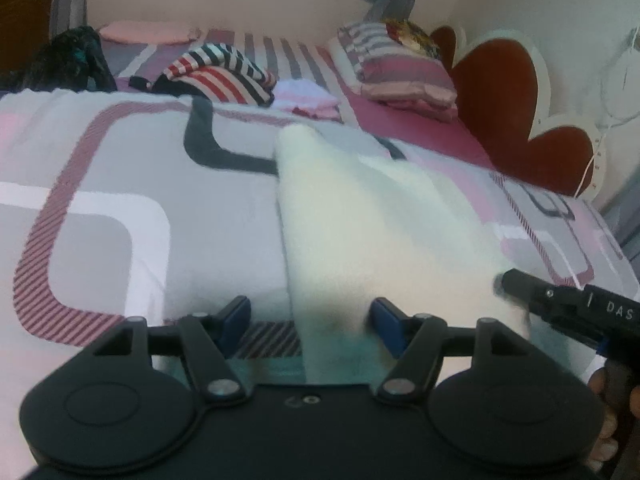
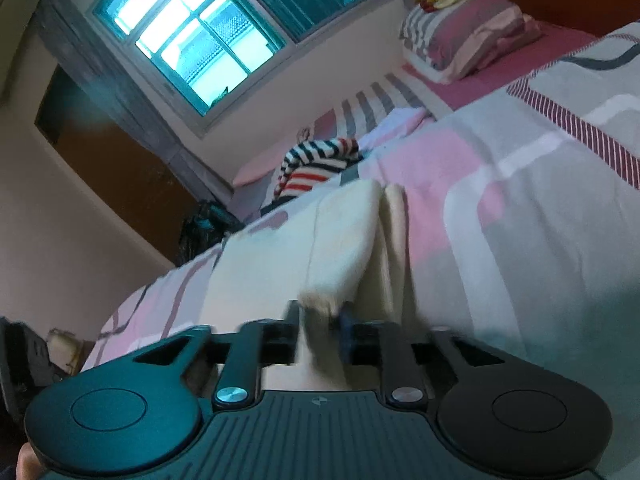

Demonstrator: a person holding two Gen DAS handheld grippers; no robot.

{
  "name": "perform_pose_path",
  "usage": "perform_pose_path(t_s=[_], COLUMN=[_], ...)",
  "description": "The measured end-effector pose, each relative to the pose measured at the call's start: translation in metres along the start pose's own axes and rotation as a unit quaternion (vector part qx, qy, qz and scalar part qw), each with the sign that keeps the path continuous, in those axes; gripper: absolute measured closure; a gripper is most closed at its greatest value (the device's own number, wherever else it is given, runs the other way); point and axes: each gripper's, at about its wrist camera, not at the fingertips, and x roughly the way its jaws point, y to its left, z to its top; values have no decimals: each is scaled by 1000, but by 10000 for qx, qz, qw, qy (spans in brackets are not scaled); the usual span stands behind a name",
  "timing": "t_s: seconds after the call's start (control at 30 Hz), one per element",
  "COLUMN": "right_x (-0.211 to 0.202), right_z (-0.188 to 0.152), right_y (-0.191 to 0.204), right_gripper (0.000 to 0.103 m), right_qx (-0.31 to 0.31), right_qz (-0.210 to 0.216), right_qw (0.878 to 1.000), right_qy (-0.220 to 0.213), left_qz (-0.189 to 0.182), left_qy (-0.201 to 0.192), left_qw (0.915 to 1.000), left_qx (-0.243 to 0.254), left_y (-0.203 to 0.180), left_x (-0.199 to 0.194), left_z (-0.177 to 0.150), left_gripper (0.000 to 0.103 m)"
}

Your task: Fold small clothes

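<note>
We see a cream cloth point(image 1: 360, 216) lying on the patterned bed cover point(image 1: 160, 184), stretched from near the cameras toward the middle of the bed. Our left gripper point(image 1: 310, 318) stands wide, its blue pads point(image 1: 384, 320) on either side of the cloth's near edge and not pressing on it, so it grips nothing. In the right wrist view, our right gripper point(image 2: 320, 320) has its jaws only a little apart, with a bunched corner of the cream cloth between them; motion blur keeps us from telling whether the pads still pinch it. Seen from the left, the right gripper reaches the cloth's right edge. Farther back lie a striped garment point(image 1: 224, 72) and a striped pillow point(image 1: 400, 68).
</note>
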Motion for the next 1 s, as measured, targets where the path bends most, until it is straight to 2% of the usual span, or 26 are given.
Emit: perform_pose_path(t_s=[0.17, 0.2, 0.3, 0.4, 0.53, 0.63, 0.7, 0.77, 0.8, 0.83, 0.87, 0.9, 0.93, 0.97, 1.0], right_x=[25, 28, 28, 18, 9, 11, 11, 6, -1, -10, -19, -24, -24, -19, -10], right_z=[2, 1, -2, -1, -5, -8, -7, -3, -1, 1, 5, 9, 15, 20, 24], right_y=[-11, -11, -5, -9, -17, -27, -23, -14, -9, -1, 5, 10, 17, 24, 32], right_gripper=[79, 86, 91, 92, 92, 92, 92, 87, 70, 54, 53, 53, 59, 67, 83], right_qx=[122, 102, -180, -114, -87, 156, 78, -95, -199, -338, -478, -582, -722, -928, -1199], right_qz=[33, 59, -51, -49, -80, -20, -88, -239, -427, -659, -806, -809, -823, -880, -933], right_qw=[9994, 9993, 9995, 9997, 9996, 9995, 9995, 9993, 9988, 9973, 9954, 9944, 9932, 9910, 9878], right_qy=[330, 352, 269, 221, 239, 269, 286, 275, 165, -11, -221, -354, -397, -407, -349], left_qz=[5, -4, -84, -224, -274, -108, -56, 11, -42, -91, -136, -196, -206, -185, -187], left_qy=[47, 71, 106, 155, 163, 196, 174, -49, -251, -441, -588, -709, -744, -740, -719], left_qw=[9999, 9999, 9998, 9996, 9994, 9996, 9996, 9996, 9991, 9983, 9975, 9965, 9961, 9960, 9961], left_qx=[-103, -125, -176, -83, 90, 175, 210, 288, 334, 366, 379, 405, 435, 465, 481], left_y=[4, 6, 6, 0, -10, -11, -13, -16, -17, -18, -19, -19, -21, -23, -26], left_x=[7, 10, 7, 3, 5, 13, 10, -3, -12, -19, -24, -24, -21, -14, -7], left_z=[-4, -6, -6, -2, -3, -9, -11, -8, -5, 1, 7, 16, 23, 33, 39], left_gripper=[29, 28, 31, 38, 36, 31, 32, 43, 56, 57, 57, 57, 57, 57, 57])
